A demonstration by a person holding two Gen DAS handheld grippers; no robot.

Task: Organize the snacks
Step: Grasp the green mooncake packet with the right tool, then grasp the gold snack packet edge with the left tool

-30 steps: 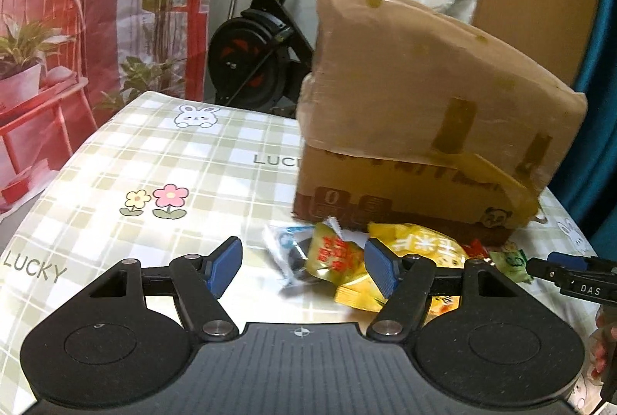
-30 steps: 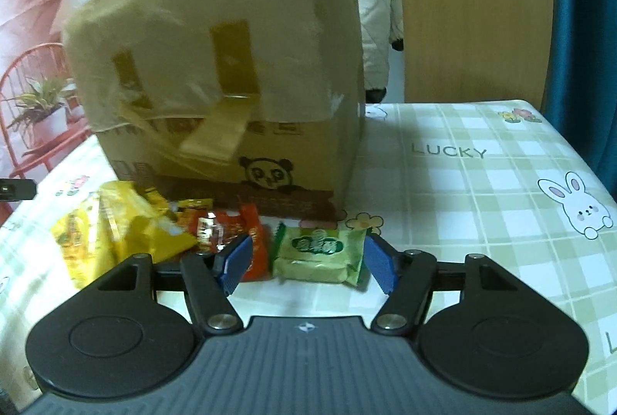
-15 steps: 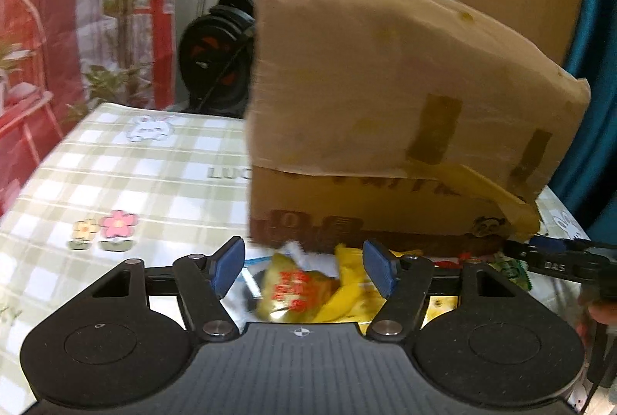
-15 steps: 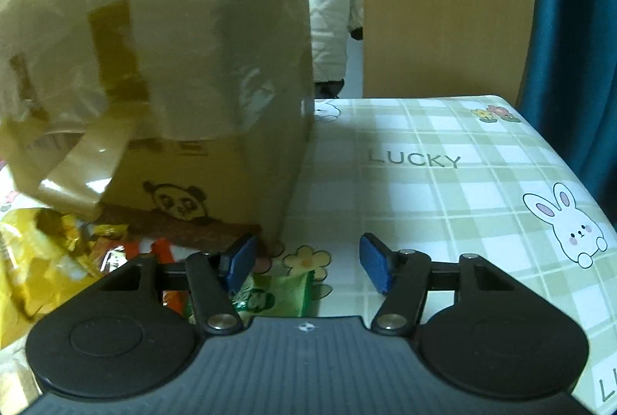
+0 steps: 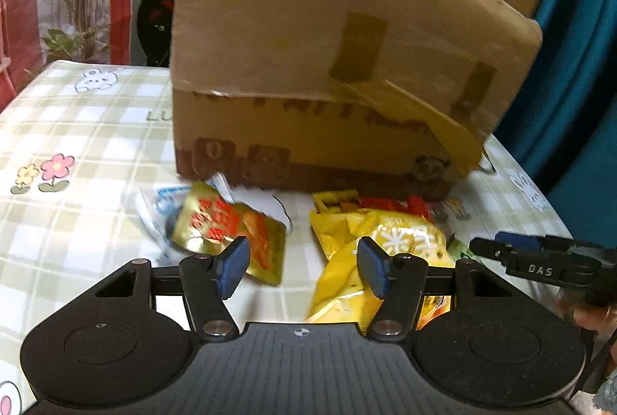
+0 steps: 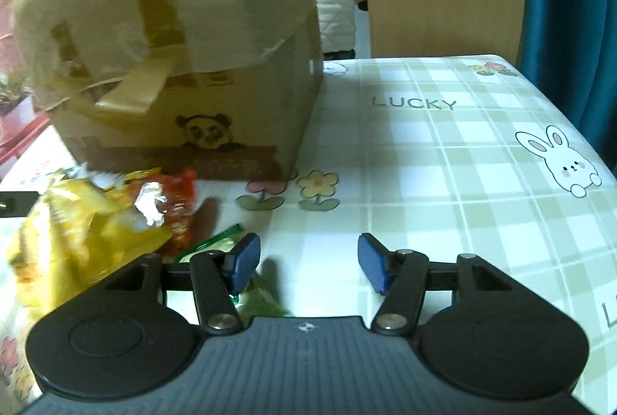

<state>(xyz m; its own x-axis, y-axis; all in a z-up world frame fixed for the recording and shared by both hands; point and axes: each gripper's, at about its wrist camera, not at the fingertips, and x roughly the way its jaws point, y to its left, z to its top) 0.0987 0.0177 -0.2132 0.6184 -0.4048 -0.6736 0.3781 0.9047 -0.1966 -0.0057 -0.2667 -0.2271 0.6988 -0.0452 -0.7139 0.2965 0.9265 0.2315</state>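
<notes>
Several snack packets lie on the checked tablecloth (image 5: 77, 130) in front of a taped cardboard box (image 5: 327, 68). My left gripper (image 5: 300, 266) is open and empty, low over the table, with a gold-and-red packet (image 5: 227, 226) by its left finger and a yellow bag (image 5: 385, 253) by its right finger. A clear blue-print packet (image 5: 162, 199) lies behind the gold one. My right gripper (image 6: 306, 266) is open and empty; a green packet (image 6: 216, 245) lies under its left finger, beside a red packet (image 6: 173, 207) and the yellow bag (image 6: 77, 234).
The box (image 6: 185, 60) stands close behind the snacks with loose tape flaps. The right gripper's arm (image 5: 540, 257) shows at the right of the left wrist view. The cloth (image 6: 462, 164) to the right carries rabbit and flower prints. An exercise bike (image 5: 158, 14) stands beyond the table.
Both grippers have shifted over the snack pile. The green packet has moved from between my right fingers to under the left one. The left view swung left, then came closer to the snacks.
</notes>
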